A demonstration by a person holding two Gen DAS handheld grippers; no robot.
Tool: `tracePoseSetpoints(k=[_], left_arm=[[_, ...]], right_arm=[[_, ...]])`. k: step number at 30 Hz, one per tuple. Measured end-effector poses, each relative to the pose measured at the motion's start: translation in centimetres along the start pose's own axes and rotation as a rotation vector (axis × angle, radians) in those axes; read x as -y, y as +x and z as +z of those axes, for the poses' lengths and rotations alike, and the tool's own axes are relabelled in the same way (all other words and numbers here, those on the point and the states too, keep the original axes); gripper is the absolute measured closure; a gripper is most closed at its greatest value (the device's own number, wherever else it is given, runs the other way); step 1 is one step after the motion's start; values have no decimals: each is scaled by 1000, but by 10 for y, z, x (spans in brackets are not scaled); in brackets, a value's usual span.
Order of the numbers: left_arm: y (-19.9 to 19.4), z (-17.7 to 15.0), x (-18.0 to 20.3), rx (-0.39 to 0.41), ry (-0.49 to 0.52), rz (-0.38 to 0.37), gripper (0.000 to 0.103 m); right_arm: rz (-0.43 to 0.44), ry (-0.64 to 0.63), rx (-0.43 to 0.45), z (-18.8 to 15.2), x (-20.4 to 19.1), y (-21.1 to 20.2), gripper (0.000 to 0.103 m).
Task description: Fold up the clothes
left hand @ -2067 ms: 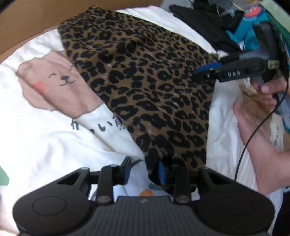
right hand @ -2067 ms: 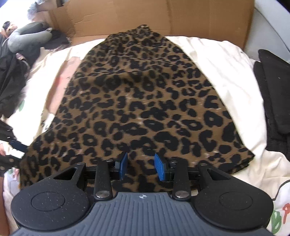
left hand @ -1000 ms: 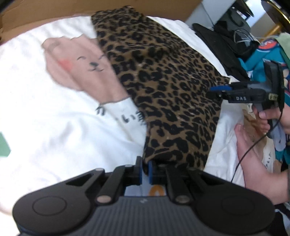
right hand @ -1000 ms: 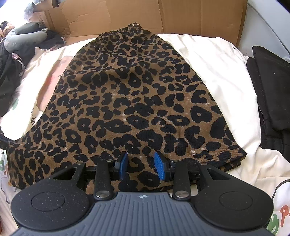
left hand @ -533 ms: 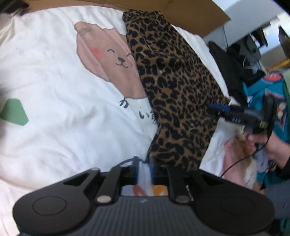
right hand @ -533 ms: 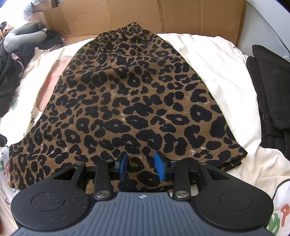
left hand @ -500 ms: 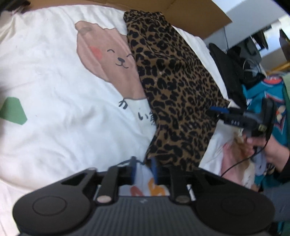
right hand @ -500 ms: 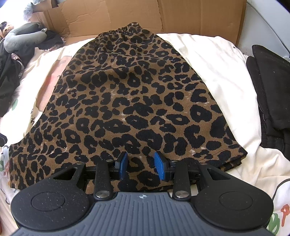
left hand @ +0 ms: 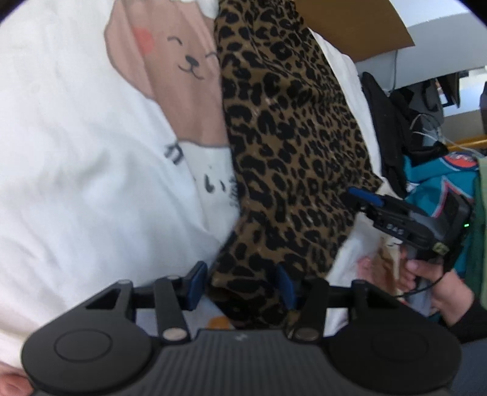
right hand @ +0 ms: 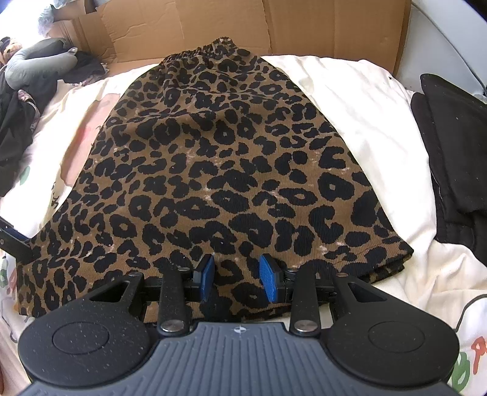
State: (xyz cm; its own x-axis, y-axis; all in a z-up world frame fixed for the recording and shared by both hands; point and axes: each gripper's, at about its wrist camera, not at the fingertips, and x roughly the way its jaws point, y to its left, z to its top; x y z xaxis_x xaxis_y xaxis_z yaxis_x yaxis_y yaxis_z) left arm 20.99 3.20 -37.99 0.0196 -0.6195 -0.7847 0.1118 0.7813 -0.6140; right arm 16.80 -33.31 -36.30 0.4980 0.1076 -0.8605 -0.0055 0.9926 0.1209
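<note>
1. We note the leopard-print skirt (right hand: 219, 170) lying flat on a bed, its long axis running from the hem, nearest the right wrist camera, away to the gathered waistband (right hand: 213, 48) at the far end. It narrows toward the waistband and flares at the hem.
2. The right gripper (right hand: 237, 275) sits over the middle of the hem with its blue pads parted; cloth lies under and between them, but we cannot tell whether the pads press on it.
3. The left gripper (left hand: 240, 286) is at the skirt's near left corner. Its jaws are opening, and a bunch of the leopard cloth stands between the pads, touching neither that we can see.
4. In the left wrist view a hand (left hand: 438, 283) holds the right gripper's handle, a dark sleeve at the wrist.
5. The bed is covered by a white sheet (left hand: 76, 182) printed with a pink bear face (left hand: 182, 61) and dark characters.
6. Flattened cardboard (right hand: 213, 21) stands just behind the waistband.
7. A black garment (right hand: 450, 152) lies on the right side of the bed; dark and grey clothes (right hand: 27, 70) are heaped at the far left.
8. A teal garment (left hand: 438, 182) shows beyond the right gripper.
</note>
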Motion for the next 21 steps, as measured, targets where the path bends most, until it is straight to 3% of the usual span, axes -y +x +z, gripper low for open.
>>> tracePoseSetpoints(k=[6, 8, 9, 10, 12, 17, 21], left_arm=[[4, -12, -6, -37, -74, -96, 82], [4, -12, -7, -30, -102, -128, 81], [4, -12, -6, -26, -111, -134, 74], [5, -11, -5, -23, -120, -141, 60], [11, -12, -2, -33, -114, -129, 50], [24, -14, 1, -37, -117, -129, 48], [23, -17, -4, -59, -130, -146, 59]], right_arm=[[3, -1, -1, -6, -4, -3, 63], [3, -1, -1, -6, -4, -3, 63], [4, -1, -2, -6, -4, -3, 63], [4, -1, -2, -6, -4, -3, 63], [4, 0, -2, -6, -4, -3, 62], [5, 1, -3, -6, -3, -3, 62], [5, 5, -4, -6, -3, -3, 62]])
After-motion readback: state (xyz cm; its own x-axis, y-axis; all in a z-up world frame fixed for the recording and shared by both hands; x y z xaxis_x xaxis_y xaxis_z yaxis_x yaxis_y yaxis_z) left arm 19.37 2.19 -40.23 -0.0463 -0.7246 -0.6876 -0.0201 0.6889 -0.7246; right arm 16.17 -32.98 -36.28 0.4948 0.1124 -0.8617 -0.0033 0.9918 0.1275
